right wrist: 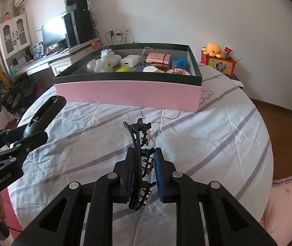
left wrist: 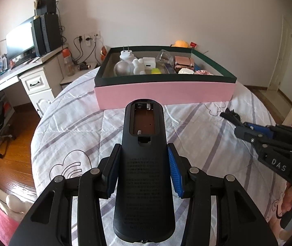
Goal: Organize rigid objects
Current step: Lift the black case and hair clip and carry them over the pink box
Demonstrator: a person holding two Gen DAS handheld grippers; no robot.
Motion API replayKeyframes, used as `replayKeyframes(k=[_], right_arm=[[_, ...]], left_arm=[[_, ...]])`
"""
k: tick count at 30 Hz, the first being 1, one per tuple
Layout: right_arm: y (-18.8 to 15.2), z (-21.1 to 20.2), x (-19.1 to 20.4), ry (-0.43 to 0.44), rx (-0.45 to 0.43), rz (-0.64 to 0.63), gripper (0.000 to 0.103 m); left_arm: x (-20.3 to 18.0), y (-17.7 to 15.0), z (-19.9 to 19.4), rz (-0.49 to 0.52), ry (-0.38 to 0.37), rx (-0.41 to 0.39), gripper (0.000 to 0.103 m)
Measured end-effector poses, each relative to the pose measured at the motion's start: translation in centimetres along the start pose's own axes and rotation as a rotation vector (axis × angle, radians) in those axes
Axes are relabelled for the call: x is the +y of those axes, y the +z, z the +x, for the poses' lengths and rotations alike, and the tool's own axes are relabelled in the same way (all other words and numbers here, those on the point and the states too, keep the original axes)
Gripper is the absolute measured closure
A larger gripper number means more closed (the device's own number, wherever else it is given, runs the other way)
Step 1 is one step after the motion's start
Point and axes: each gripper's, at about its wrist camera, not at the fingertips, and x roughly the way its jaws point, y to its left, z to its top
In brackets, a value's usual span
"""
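Both hands are hovering over the near side of the bed [right wrist: 207,127], each with something clamped. The left gripper [left wrist: 144,170] is squeezing a black remote control [left wrist: 144,164] across its waist, back side up, battery bay open and empty, the long axis running straight ahead along the fingers toward the box. The right gripper [right wrist: 145,176] is pinching a black hair clip [right wrist: 140,164] flat between its pads, the clip standing on edge with its curved spine lengthways along the fingers and its tip poking out in front. Neither piece is touching the quilt as far as I can see. Ahead of both, toward the far edge of the bed, the pink box [right wrist: 125,94] with the dark rim is sitting, already holding a white plug adapter [right wrist: 107,60], a charger block [right wrist: 130,61] and a rose-gold case [right wrist: 158,60]. The two grippers are about level, the box lying dead ahead of the left one and ahead, slightly left, of the right; I'd say either could go first.
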Motion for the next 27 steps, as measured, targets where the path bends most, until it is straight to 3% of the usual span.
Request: replayKeyframes(k=[14,23,27], right_arm=[[3.1,-4.1,1.0,0.046,-0.097,-0.040,0.084],[7.1,-4.9,1.4,0.082,-0.142,-0.096,0.084],[9.4,-4.4,1.2,0.073,-0.149,-0.127,0.084]], left_arm=[[-1.8,3.0,-3.1,0.100,-0.032,-0.087,0.059],[-2.3,8.1,-4.0,0.166,-0.055,-0.162,0.059],[-1.6,11.0,-2.5,0.159,-0.092,-0.147,0.059]])
